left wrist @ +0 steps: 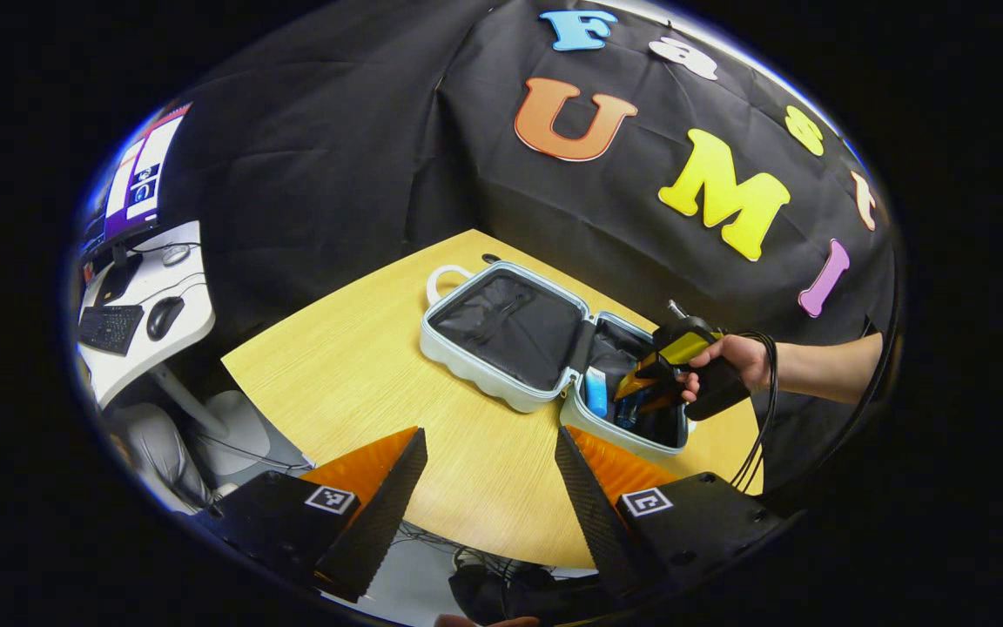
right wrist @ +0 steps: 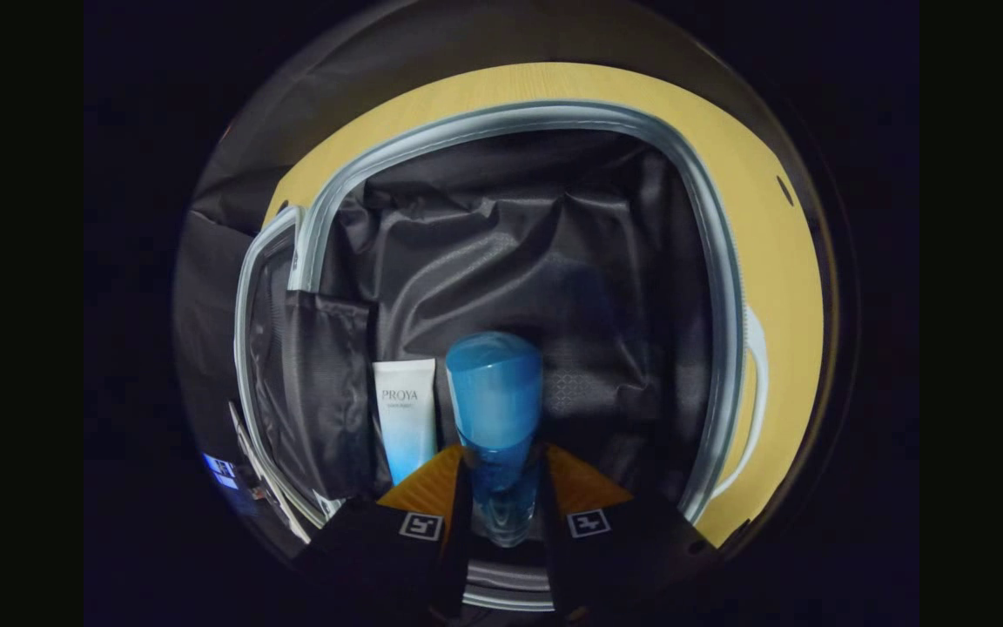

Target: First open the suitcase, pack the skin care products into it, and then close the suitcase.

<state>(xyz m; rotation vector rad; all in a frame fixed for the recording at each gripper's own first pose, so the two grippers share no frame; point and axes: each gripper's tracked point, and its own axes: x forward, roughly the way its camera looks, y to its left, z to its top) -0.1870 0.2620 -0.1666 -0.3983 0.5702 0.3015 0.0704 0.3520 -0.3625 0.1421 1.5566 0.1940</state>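
hidden: base of blue-capped clear bottle (right wrist: 494, 418) behind the gripper fingers | cut off: white-to-blue tube (right wrist: 405, 422) lower end | hidden: right gripper (left wrist: 641, 396) fingertips inside pale-blue hard-shell suitcase (left wrist: 475, 370)

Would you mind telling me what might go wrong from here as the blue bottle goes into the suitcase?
1. The right gripper is clamped on the blue capped glass bottle low on its body, so it could tip or slip on release.
2. The white-and-blue tube lies right beside it and could be knocked.
3. The pale blue hard-shell suitcase may not close if the bottle stays upright.
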